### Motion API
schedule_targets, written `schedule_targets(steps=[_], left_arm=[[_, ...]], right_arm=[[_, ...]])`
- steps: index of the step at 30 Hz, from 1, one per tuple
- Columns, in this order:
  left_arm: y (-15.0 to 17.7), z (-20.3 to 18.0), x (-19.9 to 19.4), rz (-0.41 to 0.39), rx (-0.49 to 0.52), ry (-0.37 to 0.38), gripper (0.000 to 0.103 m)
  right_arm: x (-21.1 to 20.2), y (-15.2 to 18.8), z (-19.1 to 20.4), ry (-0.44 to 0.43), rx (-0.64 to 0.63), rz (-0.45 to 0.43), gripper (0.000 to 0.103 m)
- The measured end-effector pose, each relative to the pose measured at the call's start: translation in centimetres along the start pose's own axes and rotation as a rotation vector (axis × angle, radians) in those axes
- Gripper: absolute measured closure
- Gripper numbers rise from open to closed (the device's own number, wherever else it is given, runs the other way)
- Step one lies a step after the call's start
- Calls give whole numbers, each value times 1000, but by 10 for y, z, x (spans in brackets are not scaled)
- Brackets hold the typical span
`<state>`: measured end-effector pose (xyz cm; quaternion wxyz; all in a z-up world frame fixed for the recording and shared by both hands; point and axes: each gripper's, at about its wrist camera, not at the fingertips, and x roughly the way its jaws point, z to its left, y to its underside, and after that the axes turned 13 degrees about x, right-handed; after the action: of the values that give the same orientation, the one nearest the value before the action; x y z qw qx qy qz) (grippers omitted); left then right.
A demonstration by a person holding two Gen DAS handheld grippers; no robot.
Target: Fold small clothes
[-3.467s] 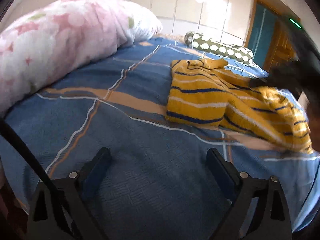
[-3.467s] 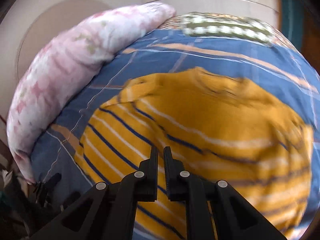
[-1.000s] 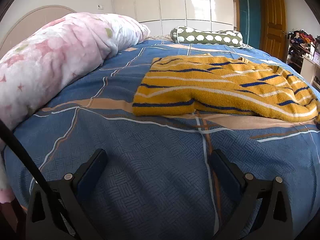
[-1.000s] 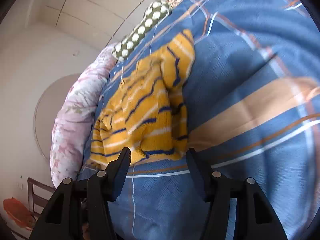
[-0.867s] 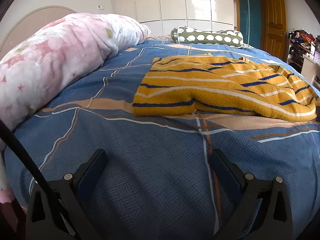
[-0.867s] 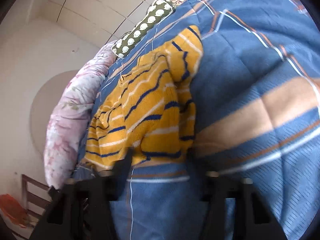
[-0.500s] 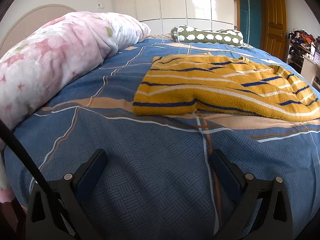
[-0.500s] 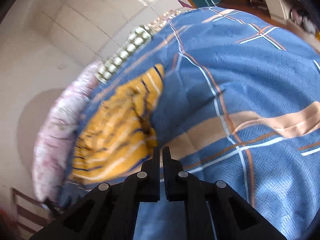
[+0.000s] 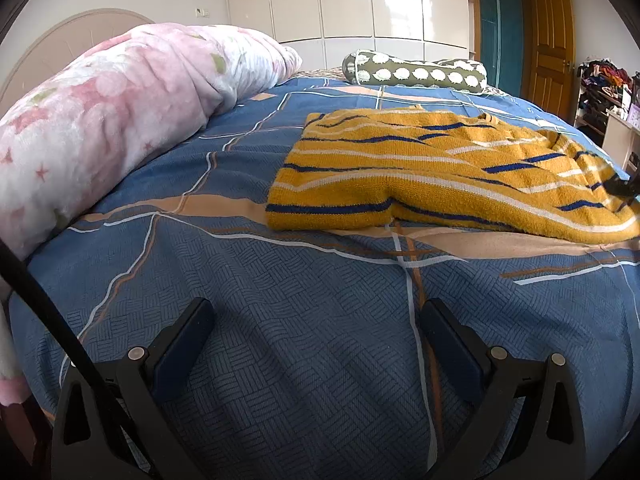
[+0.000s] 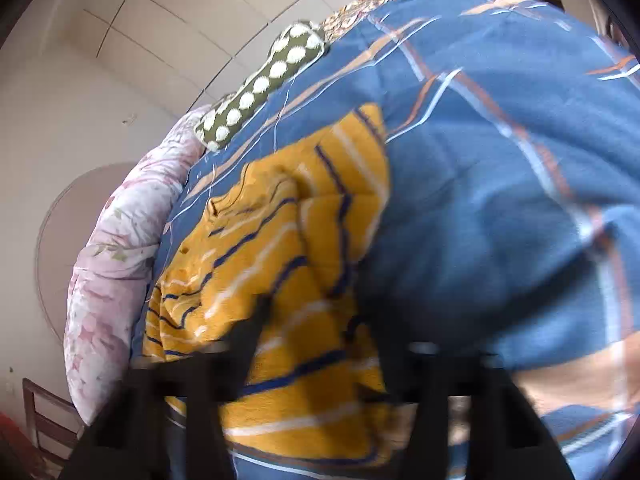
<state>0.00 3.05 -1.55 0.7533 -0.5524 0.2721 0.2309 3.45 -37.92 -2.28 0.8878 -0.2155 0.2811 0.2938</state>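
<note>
A yellow knit sweater with blue and white stripes lies flat on the blue patterned bedspread, partly folded. It also shows in the right wrist view. My left gripper is open and empty, low over the bedspread in front of the sweater's near edge. My right gripper is open and blurred by motion, directly over the sweater's right end. Its tip shows at the right edge of the left wrist view, on the sweater.
A rolled pink floral blanket lies along the left side of the bed. A green bolster with white dots lies at the far end. A wooden door and cluttered shelves stand at the right. A chair stands beside the bed.
My right gripper has opened from shut and swung back over the sweater's right end. The left gripper and the sweater have stayed still.
</note>
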Motion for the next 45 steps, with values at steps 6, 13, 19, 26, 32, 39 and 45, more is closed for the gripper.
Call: schedule_targets(steps=[6,13,19,26,32,39,45], left_arm=[[-3,22,-23,-67,-90,91,0],[9,78,-47,-154,-319,75,0],[23,114,-41,-135,-490,104,0],[28,121,-38,-130,-533,139,0],[29,120,-31,-100,-545,145,0],[28,119,-27,-89,-534,142,0],[26,114,-27,-98,-514,170,0]], right_arm=[[-14,-4,51,143,-60,-71,92],[44,40,218,204,-397,-41,92],[182,116,286,242,-571,195,92],[225,141,283,322,-626,221,92],[214,159,304,315,-743,233,89],[198,194,329,212,-896,319,76],[129,155,309,126,-772,214,62]])
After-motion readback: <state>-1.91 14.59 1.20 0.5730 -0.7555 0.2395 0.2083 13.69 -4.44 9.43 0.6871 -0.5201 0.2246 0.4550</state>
